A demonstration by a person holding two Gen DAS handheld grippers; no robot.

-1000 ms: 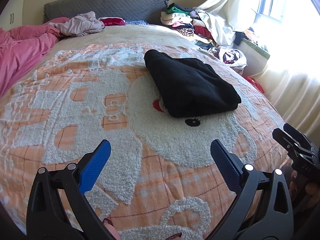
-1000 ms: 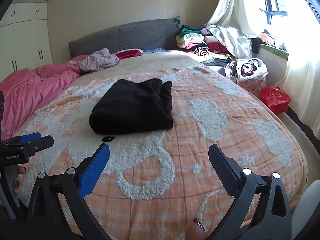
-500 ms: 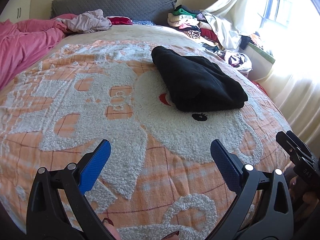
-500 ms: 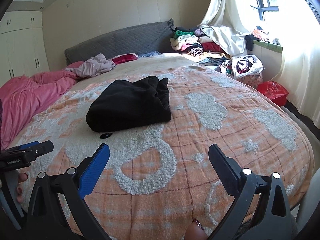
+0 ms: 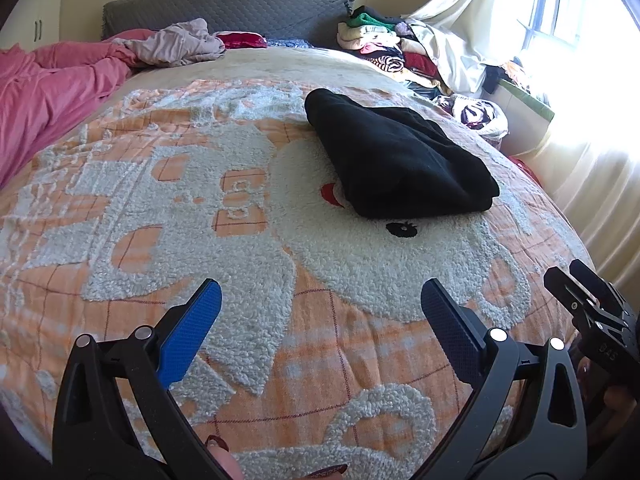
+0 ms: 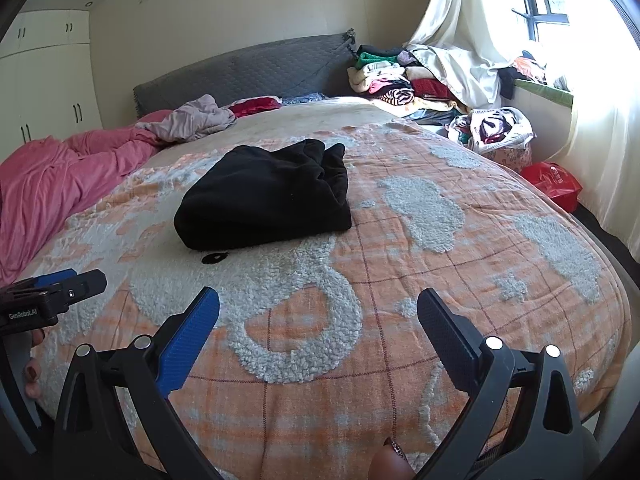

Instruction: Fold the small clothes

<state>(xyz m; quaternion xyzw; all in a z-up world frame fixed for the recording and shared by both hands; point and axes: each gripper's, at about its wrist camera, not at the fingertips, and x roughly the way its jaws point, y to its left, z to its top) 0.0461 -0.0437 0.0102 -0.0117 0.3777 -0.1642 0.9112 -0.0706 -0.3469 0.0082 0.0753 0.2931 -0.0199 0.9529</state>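
Drifted slightly forward and rightward since the earlier frames in both views; folded black fleece garment unmoved, sitting a touch larger in frame. Lying right of centre in the left wrist view, upper centre-left in the right wrist view, on the orange-and-white tufted bedspread. Already a compact rectangle, thick rolled edge toward the cameras, loose layered ends toward the grey quilted headboard.

Left gripper wide apart, holding nothing, low in frame above the bedspread. Right gripper likewise apart and empty. Both well short of the garment.

Judged: fold done or nearly so. If tidying, come in low from the near edge, pinch all layers together, not just the top one. Keep both grippers level so the stack stays square. Soft, thick fleece likely to spring open if released early. Heap of mixed coloured clothes at upper right, possibly next.
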